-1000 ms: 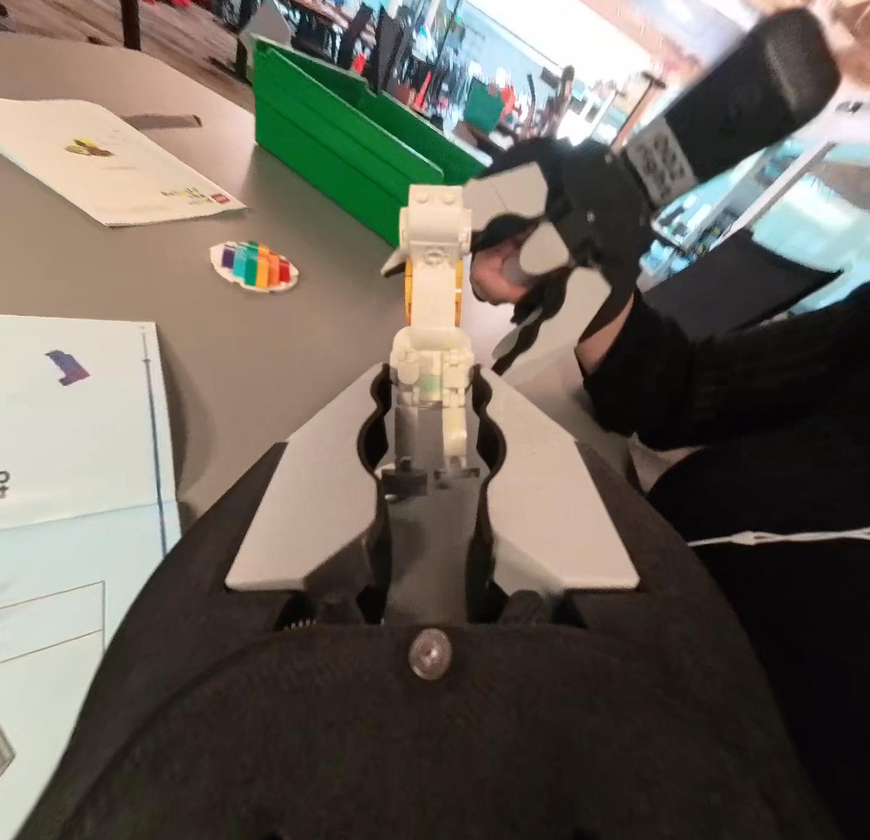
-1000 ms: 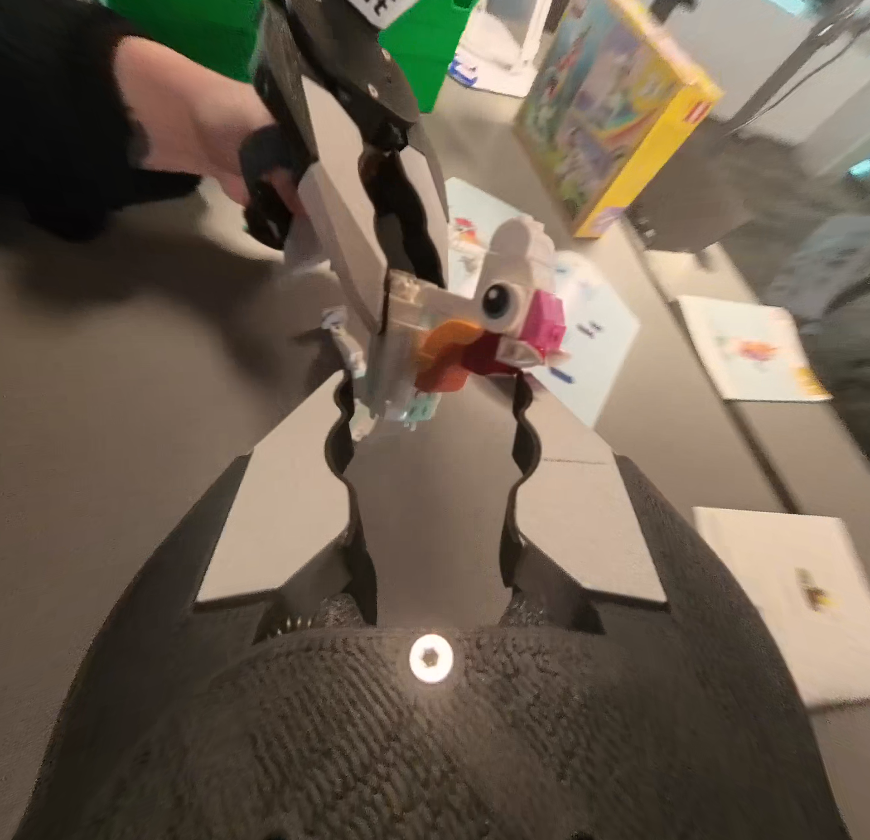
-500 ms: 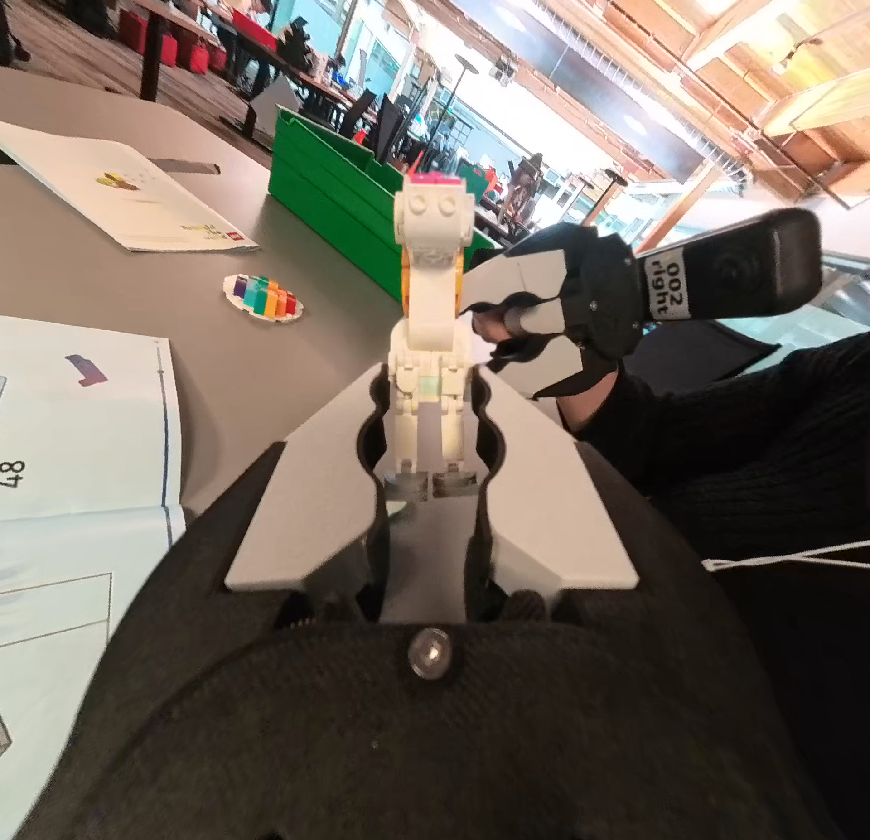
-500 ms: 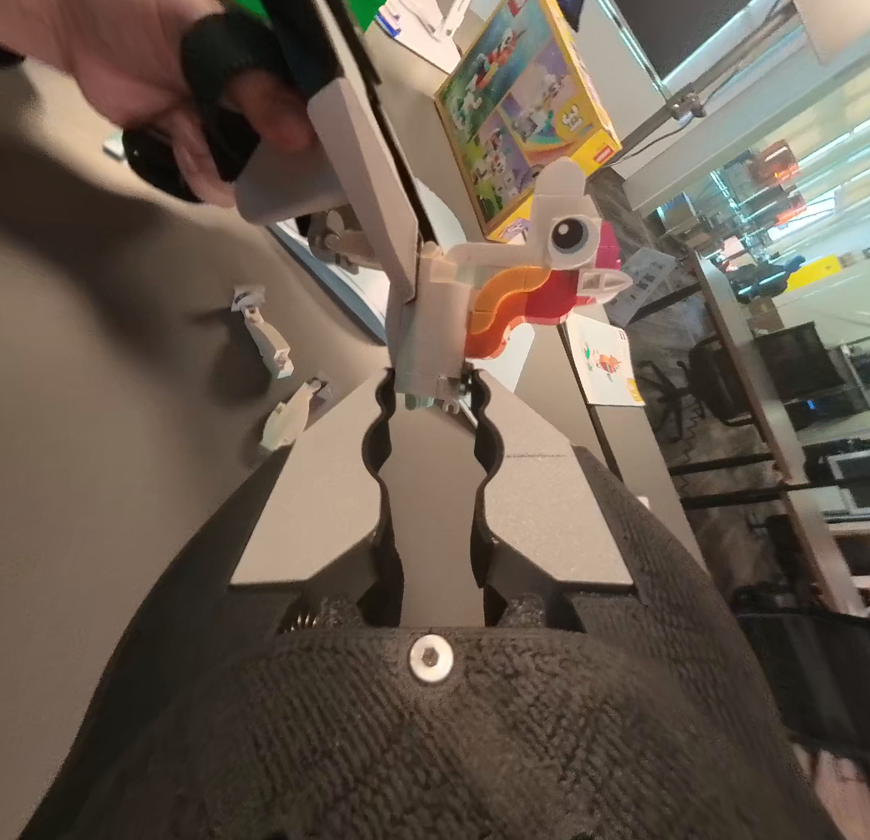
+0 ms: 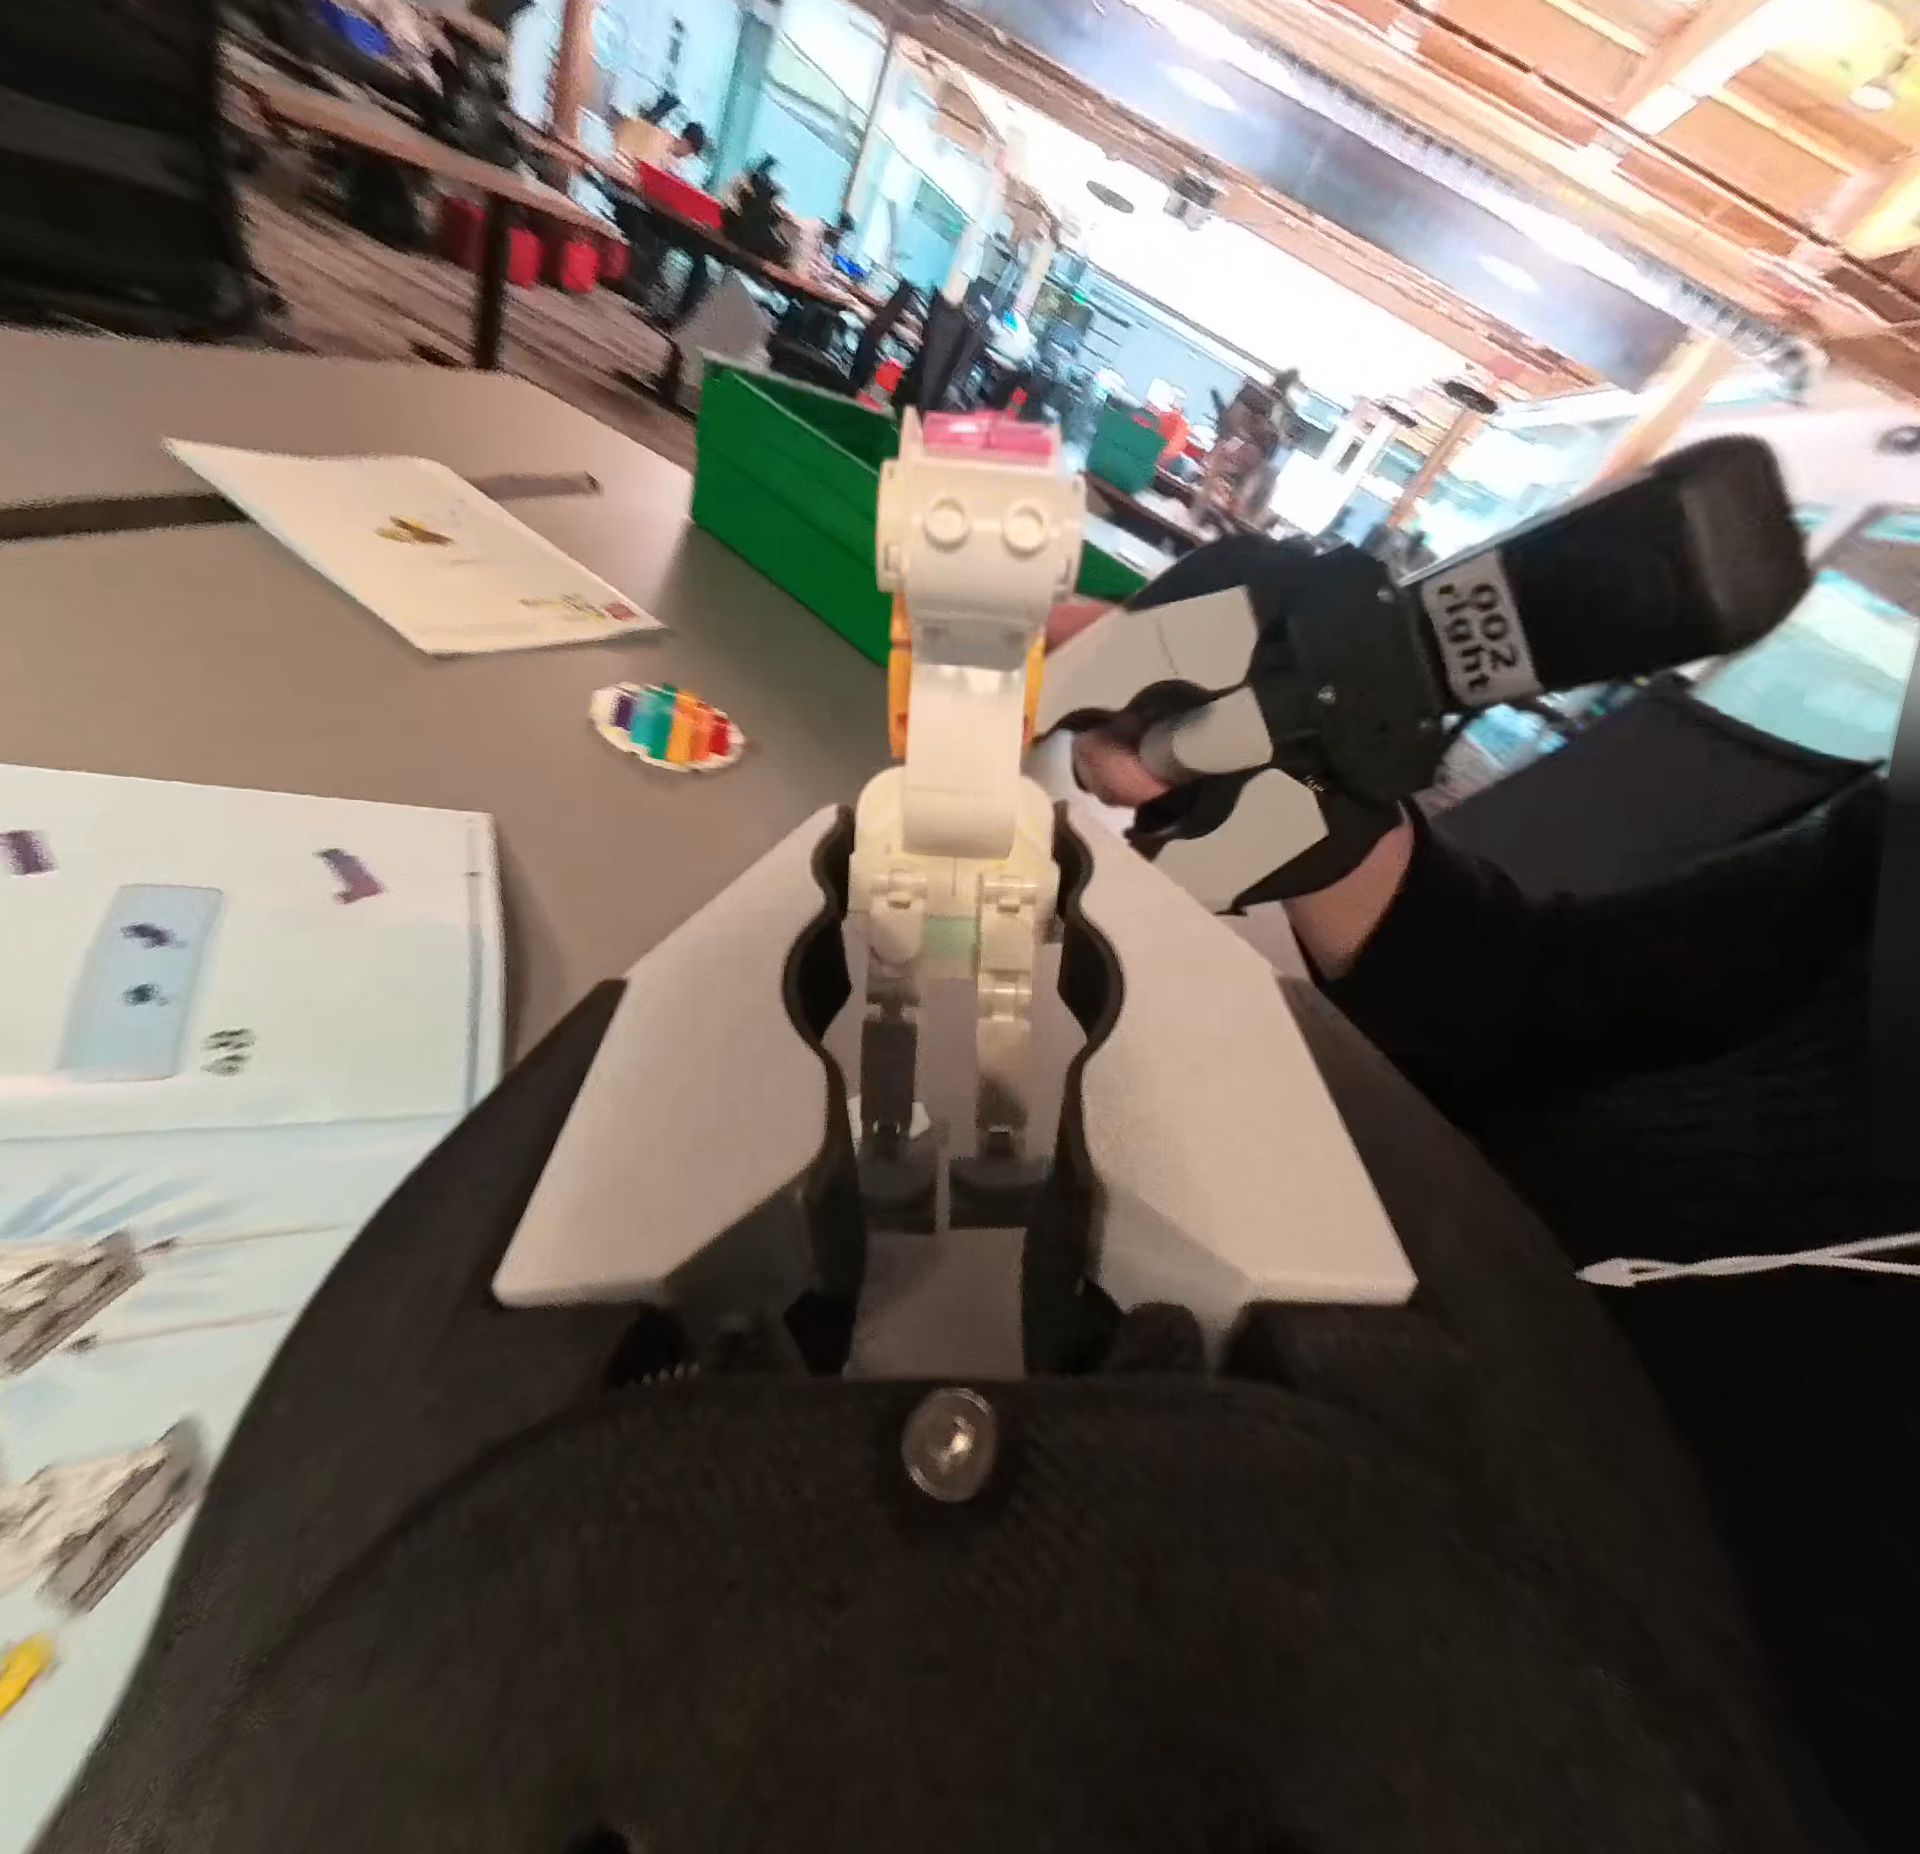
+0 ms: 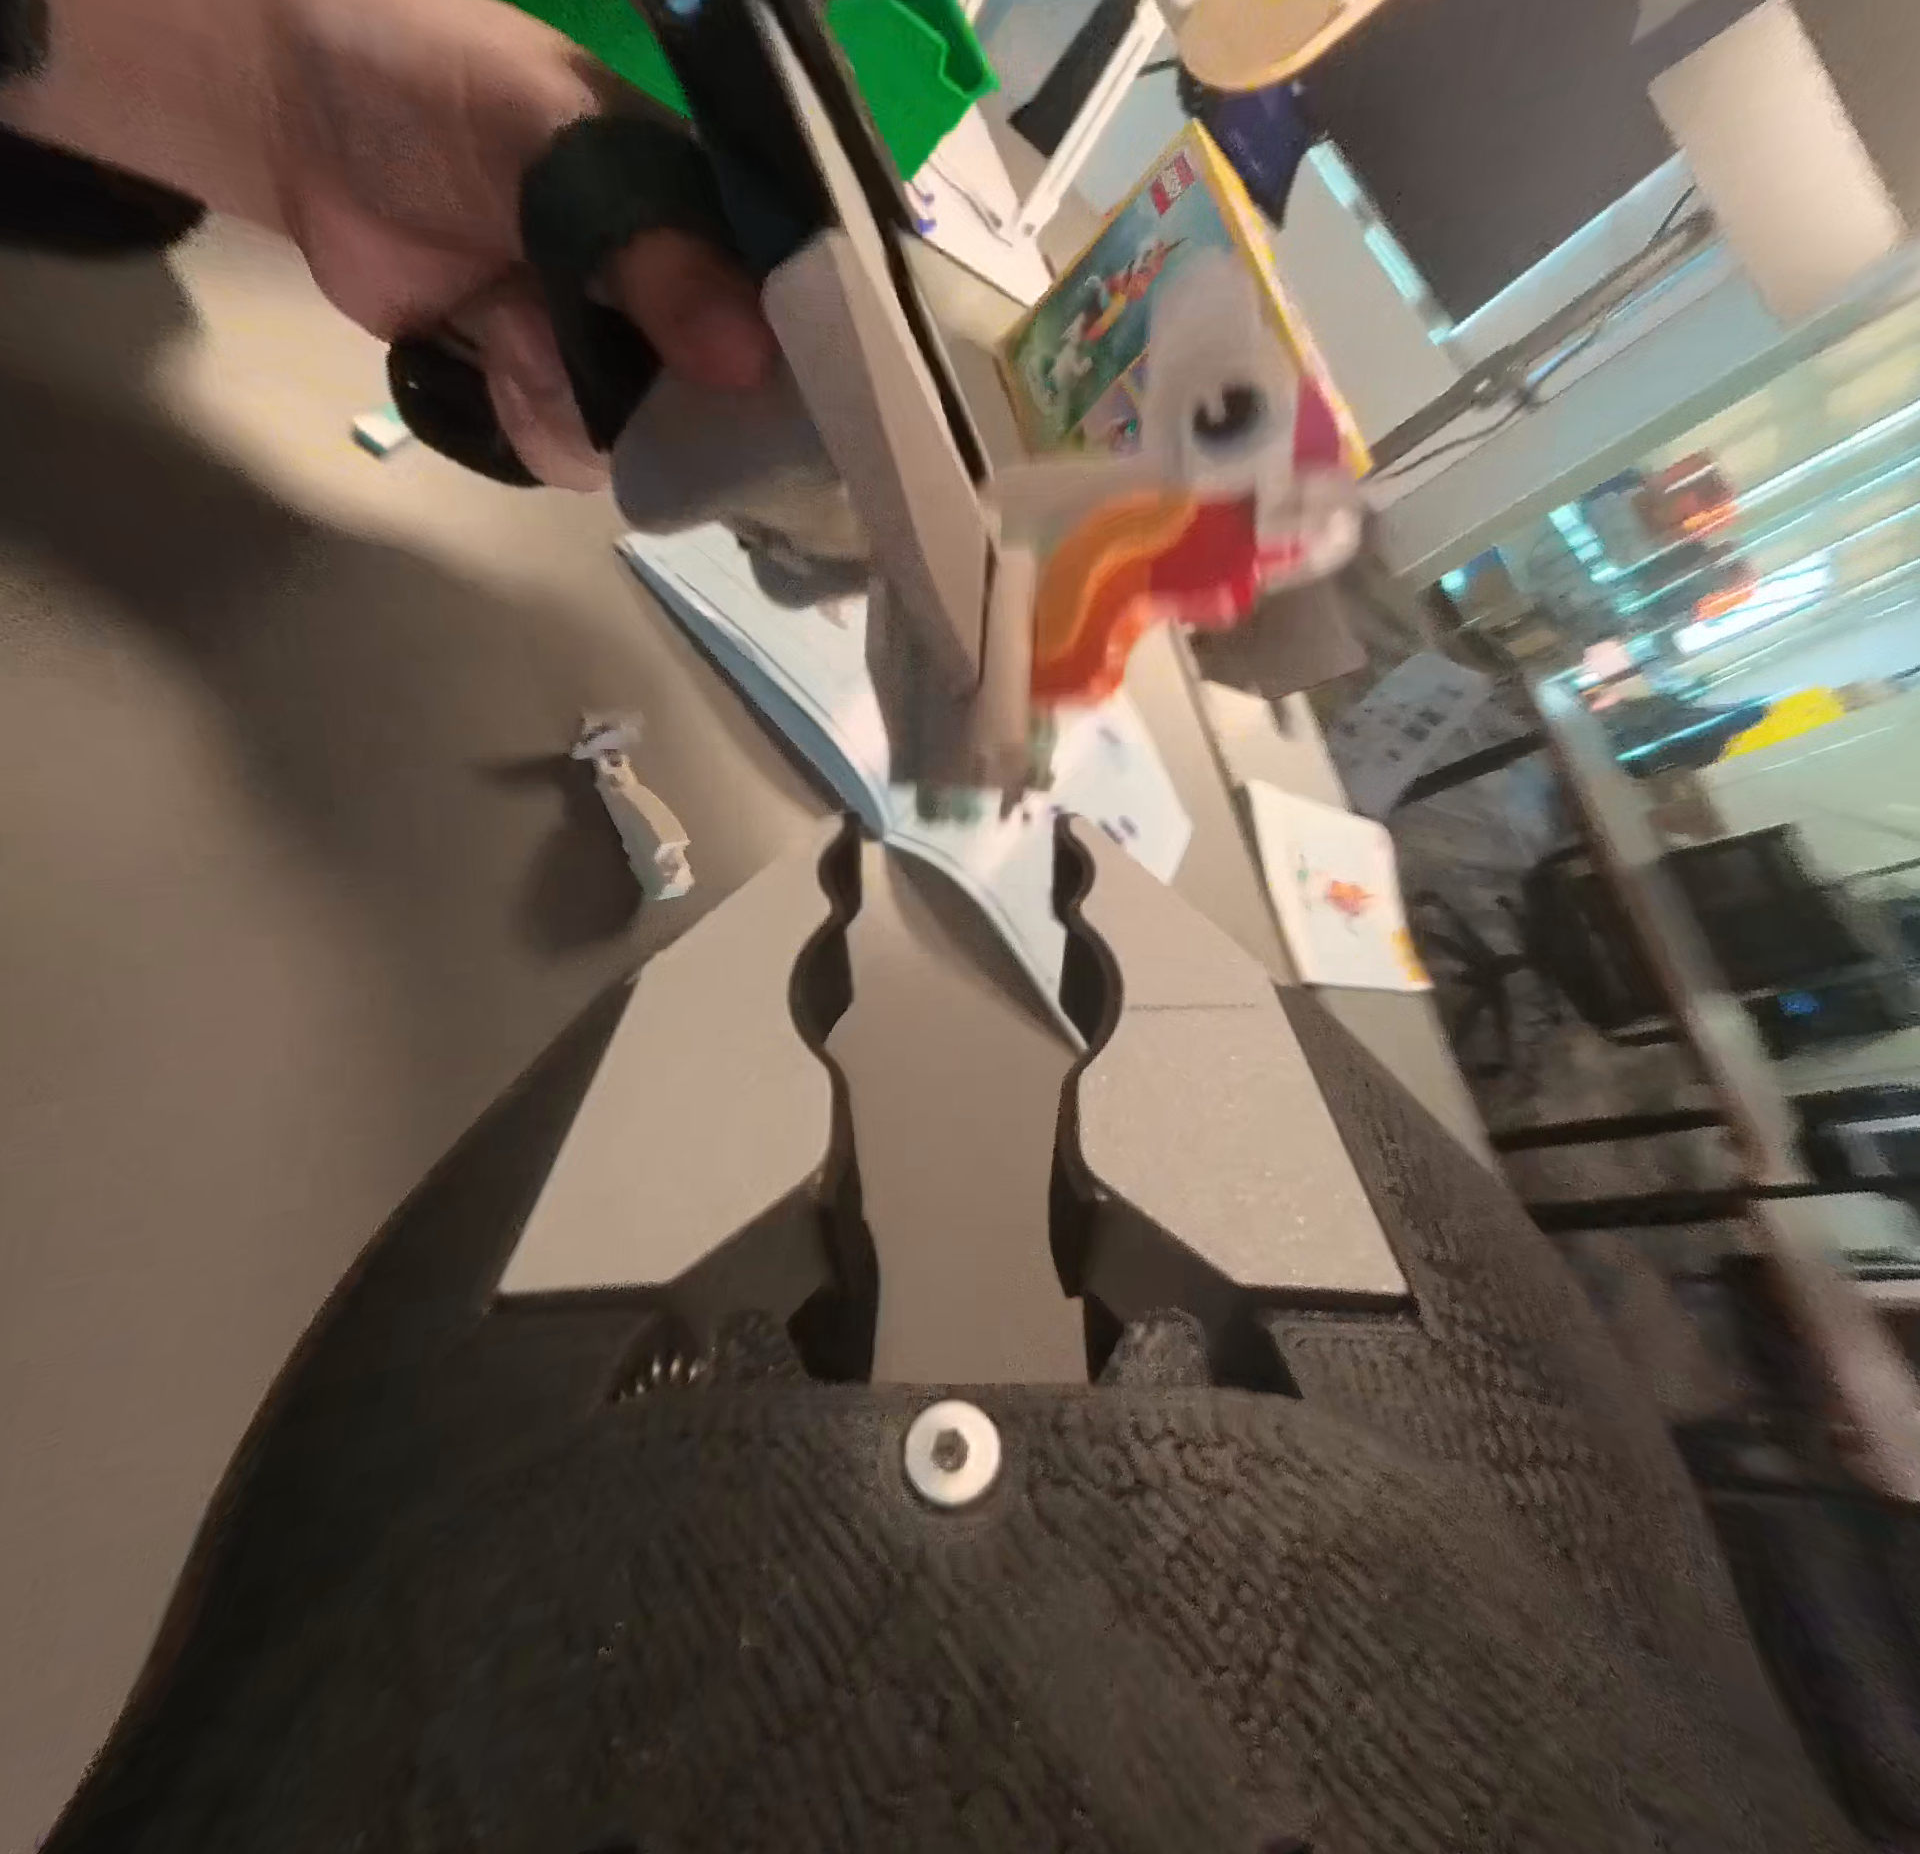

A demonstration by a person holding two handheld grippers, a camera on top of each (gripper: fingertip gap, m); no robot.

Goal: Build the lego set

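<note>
My left gripper point(image 5: 951, 848) is shut on the body of a white lego animal model point(image 5: 971, 661), which has a pink top and an orange mane. It holds the model upright above the grey table point(image 5: 312, 661). In the right wrist view the model point(image 6: 1143, 557) is blurred, clamped between the left gripper's fingers point(image 6: 904, 454). My right gripper point(image 6: 956, 848) is open and empty, with its tips just under the model's feet. It also shows in the left wrist view point(image 5: 1143, 682), to the right of the model.
An open instruction booklet point(image 5: 239, 973) lies at the left, with a second booklet point(image 5: 416, 547) and a rainbow lego piece point(image 5: 670, 729) beyond it. A green bin point(image 5: 790, 516) stands behind. A loose white lego part point(image 6: 634, 817), the set's box point(image 6: 1122, 318) and another leaflet point(image 6: 1330, 890) are on the table. Only a small space, under 4 cm, lies between the two pairs of fingers. About 20 cm separates my right fingertips from the rainbow lego piece point(image 5: 670, 729).
The left gripper has raised and tilted the model. The right gripper narrowed its jaws, came in under the model's feet, and now sits slightly back from them.
</note>
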